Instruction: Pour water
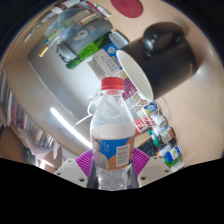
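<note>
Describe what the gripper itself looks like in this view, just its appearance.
Only the gripper fingertips show. Each finger carries a purple pad on its inner face, ridged in texture, one on either side. Below the pads sit pale, whitish finger bodies. No cables, markings or sleeves are visible.

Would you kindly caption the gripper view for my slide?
Gripper shut on a water bottle, tilted towards a black mug.
</note>
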Available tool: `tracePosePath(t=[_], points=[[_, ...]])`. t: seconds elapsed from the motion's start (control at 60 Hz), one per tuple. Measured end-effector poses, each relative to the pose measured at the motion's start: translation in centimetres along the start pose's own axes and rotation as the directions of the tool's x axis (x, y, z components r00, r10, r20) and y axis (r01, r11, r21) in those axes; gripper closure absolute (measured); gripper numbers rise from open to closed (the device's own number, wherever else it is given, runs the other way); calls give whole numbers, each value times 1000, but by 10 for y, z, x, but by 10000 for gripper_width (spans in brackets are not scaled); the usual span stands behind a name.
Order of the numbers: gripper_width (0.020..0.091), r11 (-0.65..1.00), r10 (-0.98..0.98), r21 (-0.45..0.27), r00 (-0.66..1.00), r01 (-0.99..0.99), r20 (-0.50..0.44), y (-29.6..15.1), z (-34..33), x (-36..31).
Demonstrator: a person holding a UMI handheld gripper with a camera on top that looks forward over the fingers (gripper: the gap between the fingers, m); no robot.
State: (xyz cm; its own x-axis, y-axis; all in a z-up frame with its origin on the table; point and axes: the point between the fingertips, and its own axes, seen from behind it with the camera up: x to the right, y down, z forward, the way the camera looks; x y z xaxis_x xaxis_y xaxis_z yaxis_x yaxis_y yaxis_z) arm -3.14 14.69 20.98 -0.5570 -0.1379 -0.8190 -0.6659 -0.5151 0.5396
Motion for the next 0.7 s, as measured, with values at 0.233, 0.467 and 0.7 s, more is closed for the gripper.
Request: tracePosePath(t=[0.233,0.467,0.7], points=[[595,998,57,-7,998,-58,-9,6,0,3],[596,889,-456,-58,890,454,-7,29,-14,-38],[592,27,-999,140,31,990,-27,0,-61,-210]])
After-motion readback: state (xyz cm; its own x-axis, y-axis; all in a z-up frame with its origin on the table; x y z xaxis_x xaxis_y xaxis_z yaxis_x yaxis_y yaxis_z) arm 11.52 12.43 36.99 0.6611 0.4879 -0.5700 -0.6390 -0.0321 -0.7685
